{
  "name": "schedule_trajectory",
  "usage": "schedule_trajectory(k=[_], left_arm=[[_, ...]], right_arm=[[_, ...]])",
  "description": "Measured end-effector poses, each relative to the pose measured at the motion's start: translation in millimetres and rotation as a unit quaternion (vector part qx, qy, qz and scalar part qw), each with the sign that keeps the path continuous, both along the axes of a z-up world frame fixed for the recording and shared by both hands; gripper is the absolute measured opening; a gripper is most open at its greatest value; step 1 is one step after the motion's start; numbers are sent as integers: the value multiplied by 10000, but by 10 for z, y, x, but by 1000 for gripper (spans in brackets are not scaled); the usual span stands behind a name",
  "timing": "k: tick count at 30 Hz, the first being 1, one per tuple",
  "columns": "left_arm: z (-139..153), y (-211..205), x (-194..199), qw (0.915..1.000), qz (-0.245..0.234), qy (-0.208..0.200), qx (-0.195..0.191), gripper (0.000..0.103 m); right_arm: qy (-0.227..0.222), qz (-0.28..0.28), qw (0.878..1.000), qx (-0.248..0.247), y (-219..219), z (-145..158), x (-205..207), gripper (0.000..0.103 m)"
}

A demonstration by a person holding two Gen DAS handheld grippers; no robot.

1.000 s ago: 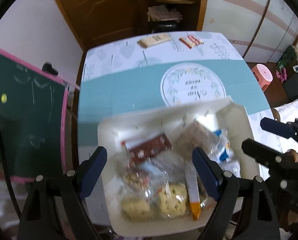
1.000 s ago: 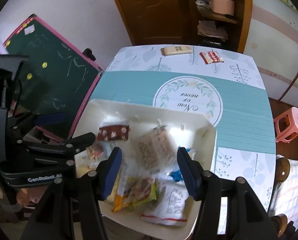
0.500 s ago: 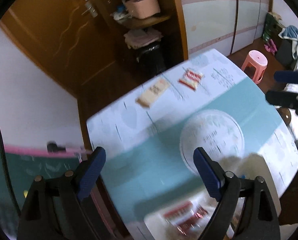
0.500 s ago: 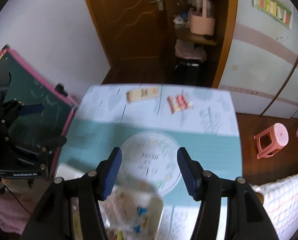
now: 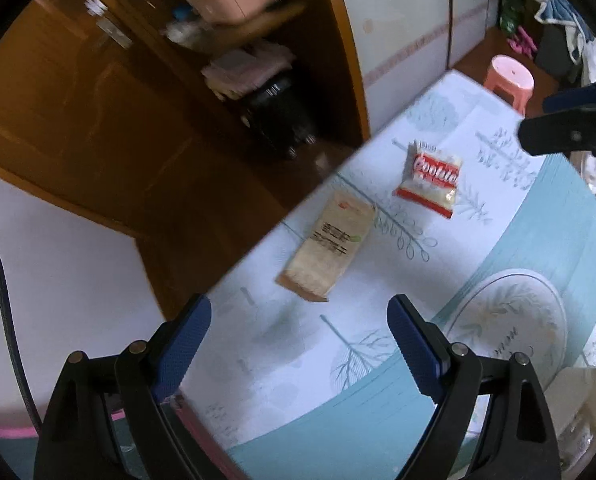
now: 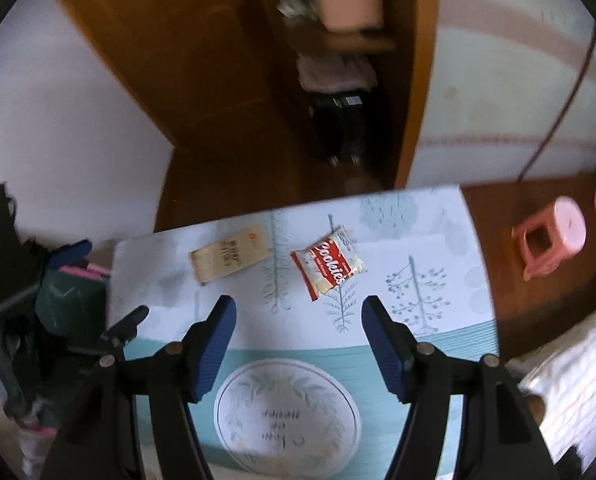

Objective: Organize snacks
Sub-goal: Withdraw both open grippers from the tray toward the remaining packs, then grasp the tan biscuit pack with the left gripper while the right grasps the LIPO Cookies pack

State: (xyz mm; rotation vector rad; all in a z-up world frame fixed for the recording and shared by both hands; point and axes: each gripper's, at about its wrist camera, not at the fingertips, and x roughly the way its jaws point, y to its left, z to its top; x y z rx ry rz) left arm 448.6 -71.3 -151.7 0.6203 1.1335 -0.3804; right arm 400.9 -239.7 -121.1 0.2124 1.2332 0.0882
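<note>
table (image 6: 437,280): patterned cloth; both snacks lie at its far end, close to the edge. A sloppy push could send 1 over onto the floor.
tray (image 5: 585,404): only a white corner shows, lower right of the left wrist view, well apart from both packs. Long carry, so a weak pinch may drop a pack.
beige pack (image 5: 329,248): flat, angled, nearest the edge; hard to get under, may skid.
cookie pack (image 6: 327,266): crinkly, beside it, not touching; may slip.
left gripper (image 5: 298,340): jaws wide apart, empty, short of beige pack.
right gripper (image 6: 298,332): jaws apart, empty, short of cookie pack.
</note>
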Motion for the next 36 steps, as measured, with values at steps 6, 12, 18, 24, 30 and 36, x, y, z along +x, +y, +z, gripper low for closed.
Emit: schedule_trajectory(k=[6, 12, 18, 24, 30, 36], left_arm=[[-724, -72, 320, 9987, -166, 258, 414, 89], [-1082, -120, 603, 9985, -152, 440, 303, 89], [-1242, -224, 760, 9979, -212, 584, 170, 89], [-1299, -239, 881, 9971, -182, 731, 61, 91], [-1320, -71, 939, 9892, 253, 1259, -704, 65], [-1321, 65, 768, 9865, 886, 1173, -717, 63]], right_arm=[[679, -748, 9946, 234, -108, -826, 456, 73], [996, -1548, 9820, 424, -213, -1389, 727, 74], [1039, -1820, 9776, 171, -137, -1571, 856, 77], [1177, -1640, 9780, -522, 27, -1638, 854, 77], [1074, -1209, 9836, -802, 86, -1610, 688, 60], [1198, -952, 9863, -615, 42, -1589, 427, 55]])
